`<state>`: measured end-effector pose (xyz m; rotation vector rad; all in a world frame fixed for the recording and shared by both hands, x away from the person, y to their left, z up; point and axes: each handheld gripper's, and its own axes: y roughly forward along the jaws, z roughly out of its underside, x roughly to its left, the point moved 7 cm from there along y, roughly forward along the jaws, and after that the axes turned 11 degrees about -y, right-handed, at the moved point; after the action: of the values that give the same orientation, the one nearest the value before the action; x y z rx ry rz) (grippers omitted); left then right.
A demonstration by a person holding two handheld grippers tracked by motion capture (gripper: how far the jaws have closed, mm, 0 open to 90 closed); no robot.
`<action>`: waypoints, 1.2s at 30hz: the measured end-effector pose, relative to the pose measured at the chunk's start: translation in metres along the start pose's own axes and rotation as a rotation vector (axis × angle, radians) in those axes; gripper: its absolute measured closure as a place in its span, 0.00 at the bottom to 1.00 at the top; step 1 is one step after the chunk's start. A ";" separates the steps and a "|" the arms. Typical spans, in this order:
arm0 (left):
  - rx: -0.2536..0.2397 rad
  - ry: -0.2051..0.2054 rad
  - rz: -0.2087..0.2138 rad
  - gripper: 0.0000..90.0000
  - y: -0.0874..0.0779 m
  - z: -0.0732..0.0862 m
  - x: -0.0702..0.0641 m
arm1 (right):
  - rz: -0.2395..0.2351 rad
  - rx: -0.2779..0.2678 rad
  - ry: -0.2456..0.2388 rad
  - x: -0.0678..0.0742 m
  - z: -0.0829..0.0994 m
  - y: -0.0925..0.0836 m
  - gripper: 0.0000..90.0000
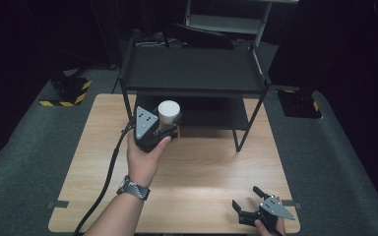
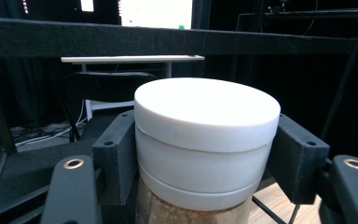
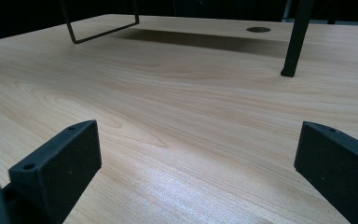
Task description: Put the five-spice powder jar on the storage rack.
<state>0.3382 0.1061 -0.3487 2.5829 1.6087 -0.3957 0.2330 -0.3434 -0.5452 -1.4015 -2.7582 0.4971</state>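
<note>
**Lidded jar held at the shelf rack; second gripper idle at the near right corner**

High view. Dark room, grey carpet, hazard-striped blocks on the floor; pale wood-grain tabletop (image 1: 202, 172) carrying a black two-tier metal rack (image 1: 192, 73) along its far edge. Left gripper (image 1: 165, 127) raised in the left hand (image 1: 145, 160) just in front of the rack's left front leg, jaws closed on a white-lidded jar (image 1: 169, 112), kept upright, apparently to line it up with the lower shelf. Cable trailing off the near left edge. Right gripper (image 1: 248, 204) resting low at the near right corner, well apart from the jar, seemingly parked.

Left gripper view. Black shelf edge across the background. Jar (image 2: 205, 140) round, smooth and matte white above, with a seam between cap and collar; a brownish, rougher body below. Flat black pads (image 2: 116, 158) pressed against both sides of the white part, a grip suited to a rigid cylinder.

Right gripper view. Glossy, streaked wood surface, a rack foot (image 3: 291, 60) and wire base loop beyond. Jaws spread wide, nothing between them.
</note>
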 end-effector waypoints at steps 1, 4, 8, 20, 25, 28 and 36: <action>0.002 -0.003 -0.001 0.37 0.003 0.000 0.000 | 0.000 -0.001 0.002 0.000 0.000 0.000 0.00; 0.007 0.008 -0.013 0.37 0.016 -0.001 -0.001 | -0.003 -0.007 0.004 -0.001 0.001 0.000 0.00; 0.010 0.011 -0.022 0.37 0.028 -0.003 -0.001 | -0.004 -0.012 0.004 -0.001 0.001 -0.001 0.00; 0.004 0.004 -0.054 0.37 0.055 -0.006 0.000 | -0.011 -0.025 0.011 -0.002 0.002 -0.002 0.00; -0.001 0.006 -0.073 0.37 0.061 -0.006 0.004 | -0.010 -0.027 0.011 -0.001 0.003 -0.002 0.00; -0.008 0.008 -0.075 0.37 0.065 -0.005 0.008 | -0.009 -0.028 0.011 -0.001 0.003 -0.003 0.00; -0.045 -0.010 -0.081 0.37 0.073 -0.002 0.018 | -0.007 -0.028 0.004 -0.001 0.003 -0.003 0.00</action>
<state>0.4113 0.0891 -0.3568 2.4858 1.7033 -0.3724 0.2308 -0.3462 -0.5471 -1.3958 -2.7764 0.4570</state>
